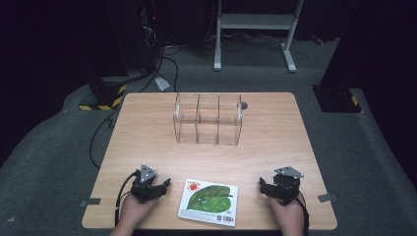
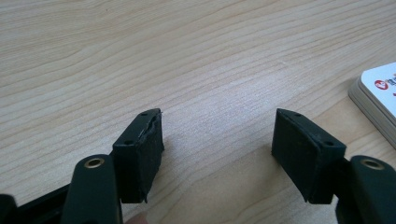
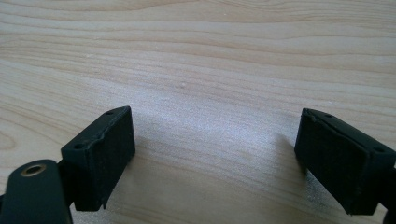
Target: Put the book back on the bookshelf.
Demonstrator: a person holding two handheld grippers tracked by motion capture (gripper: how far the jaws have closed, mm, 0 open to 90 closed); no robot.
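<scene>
One board book [image 1: 208, 202] lies flat at the near edge of the wooden table [image 1: 147, 128], about midway between the two near corners, green leaf cover up, its barcode strip toward the person. Its long axis runs roughly across the table, parallel to that near edge, turned slightly. It sits between the two tongs: to the right of the left gripper [image 1: 161, 187], to the left of the right gripper [image 1: 264, 187]. The left one is the nearer, just beside the book's left short edge; the right one stands a little farther from the right short edge. In the left gripper view the book's white rounded corner [image 2: 376, 100] and its stacked pages show off to the right, apart from the jaws; left gripper [image 2: 217, 154] jaws stand wide apart over bare wood, nothing between them. Right gripper [image 3: 212, 158] jaws likewise wide apart, bare grain between. Both rest low near the table's near edge, each in a hand. Judgement: the likely move is a pickup of the book, left side first. Count: one book, two grippers, one clear acrylic organiser [image 1: 208, 119] with three compartments, well apart toward the far edge.
</scene>
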